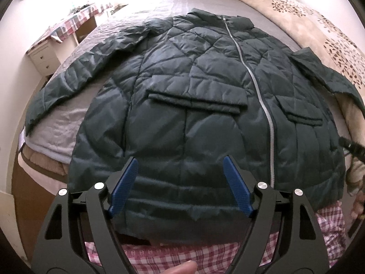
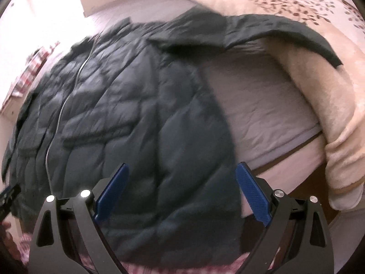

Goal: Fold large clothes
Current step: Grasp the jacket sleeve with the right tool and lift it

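A dark green quilted jacket (image 1: 187, 84) lies front-up and zipped on the bed, both sleeves spread outward. Its hem hangs over the near bed edge. My left gripper (image 1: 181, 161) hovers open above the lower front, below the left pocket flap (image 1: 196, 102), with nothing between its blue pads. In the right wrist view the same jacket (image 2: 127, 118) fills the left and middle, blurred. My right gripper (image 2: 181, 167) is open over the jacket's right hem side, empty. The right sleeve (image 2: 255, 32) stretches onto a beige blanket.
A grey bedsheet (image 1: 205, 2) covers the mattress. A beige leaf-print blanket (image 2: 324, 96) is piled along the right side. A desk with a checked cloth (image 1: 68, 22) and white drawers (image 1: 43, 60) stands at left. The person's pink checked trousers (image 1: 159, 258) are at the bottom.
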